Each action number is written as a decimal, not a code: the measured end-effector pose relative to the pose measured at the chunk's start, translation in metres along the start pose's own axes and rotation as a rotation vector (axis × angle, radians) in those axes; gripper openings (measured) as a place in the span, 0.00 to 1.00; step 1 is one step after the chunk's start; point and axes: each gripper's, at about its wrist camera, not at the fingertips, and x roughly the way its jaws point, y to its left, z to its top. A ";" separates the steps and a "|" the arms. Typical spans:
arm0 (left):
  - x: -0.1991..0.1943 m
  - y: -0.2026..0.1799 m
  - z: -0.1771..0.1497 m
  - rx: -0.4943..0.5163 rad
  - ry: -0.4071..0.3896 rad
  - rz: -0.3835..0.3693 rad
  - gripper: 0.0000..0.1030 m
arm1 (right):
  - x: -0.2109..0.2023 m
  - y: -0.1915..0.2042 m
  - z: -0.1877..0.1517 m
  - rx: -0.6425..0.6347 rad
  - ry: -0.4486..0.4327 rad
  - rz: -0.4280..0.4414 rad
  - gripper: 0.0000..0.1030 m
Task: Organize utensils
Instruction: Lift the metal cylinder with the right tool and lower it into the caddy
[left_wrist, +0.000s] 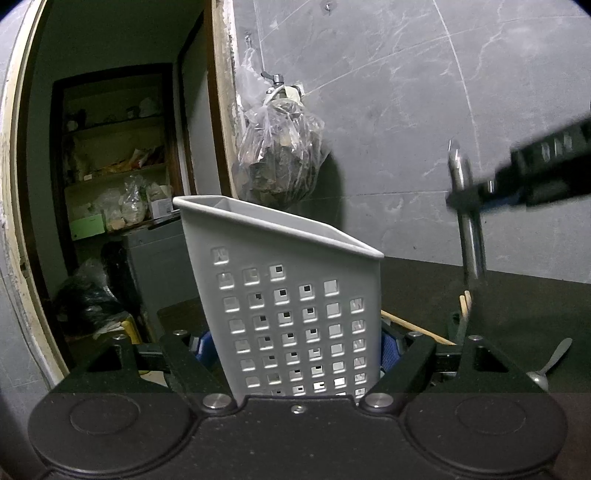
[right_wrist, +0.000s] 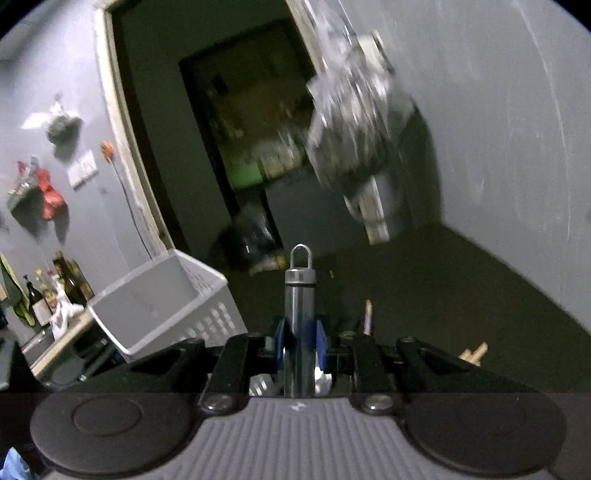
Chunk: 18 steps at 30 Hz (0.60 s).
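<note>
Perforated grey basket (left_wrist: 291, 295): clamped upright in the left tongs (left_wrist: 295, 354), centre frame. Steel-handled utensil (right_wrist: 298, 325), ring end foremost: gripped in the right tongs (right_wrist: 300, 349), long axis along the fingers. Basket (right_wrist: 166, 299) is seen lower left of it. Spoon (left_wrist: 546, 365) and wooden sticks (left_wrist: 417, 326) are left on the bench (left_wrist: 517, 302). No legible writing is found.

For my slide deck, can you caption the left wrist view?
Left gripper clamps the tilted grey perforated caddy while the right gripper carries a metal-handled utensil alongside.
</note>
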 end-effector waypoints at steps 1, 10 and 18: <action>-0.001 0.001 -0.001 -0.001 -0.001 -0.001 0.78 | -0.004 0.003 0.005 -0.008 -0.027 -0.001 0.19; -0.008 -0.001 -0.001 0.006 0.003 -0.004 0.78 | -0.024 0.044 0.063 -0.094 -0.235 0.049 0.19; -0.005 -0.003 0.003 0.009 0.009 0.000 0.78 | -0.009 0.090 0.092 -0.149 -0.285 0.224 0.19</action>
